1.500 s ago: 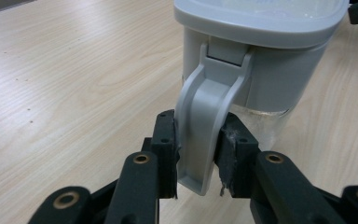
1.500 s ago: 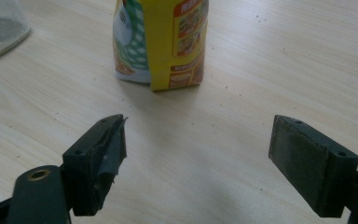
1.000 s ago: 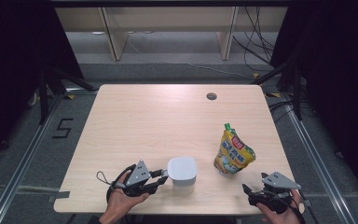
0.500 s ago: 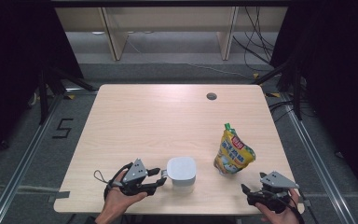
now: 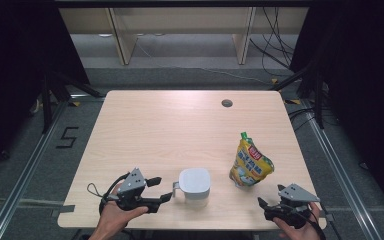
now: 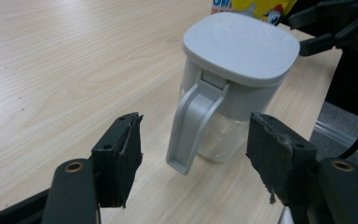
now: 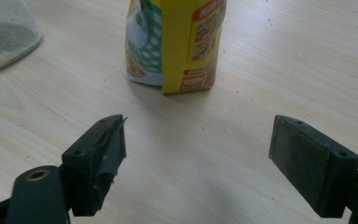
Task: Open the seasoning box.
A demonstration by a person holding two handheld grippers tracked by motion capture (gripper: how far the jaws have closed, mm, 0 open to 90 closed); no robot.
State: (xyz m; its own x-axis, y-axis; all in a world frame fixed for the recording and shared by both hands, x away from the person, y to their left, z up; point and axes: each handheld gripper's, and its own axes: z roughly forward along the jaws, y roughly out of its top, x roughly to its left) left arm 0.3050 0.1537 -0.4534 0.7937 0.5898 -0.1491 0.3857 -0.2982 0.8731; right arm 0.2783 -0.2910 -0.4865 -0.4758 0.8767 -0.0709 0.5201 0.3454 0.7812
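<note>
Pale wood counter (image 5: 170,130) lay bare ahead; since earlier, the left tongs (image 5: 164,189) had backed off the jug (image 5: 195,183), opening. Left gripper view: tongs (image 6: 193,156) wide, handle (image 6: 192,125) between, untouched. Right gripper view: tongs (image 7: 198,151) wide, empty, near pouch (image 7: 175,44).

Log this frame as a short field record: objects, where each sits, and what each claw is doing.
surface: light wooden table
object 1: clear jug with grey lid and handle, upright near the front edge, handle toward the left claw
object 2: yellow spouted pouch, standing to the jug's right, apart from it
left claw: open, jaws just been opening, handle ahead of them, nothing gripped
right claw: open, empty, short of the pouch
contact: neither claw touches an object
</note>
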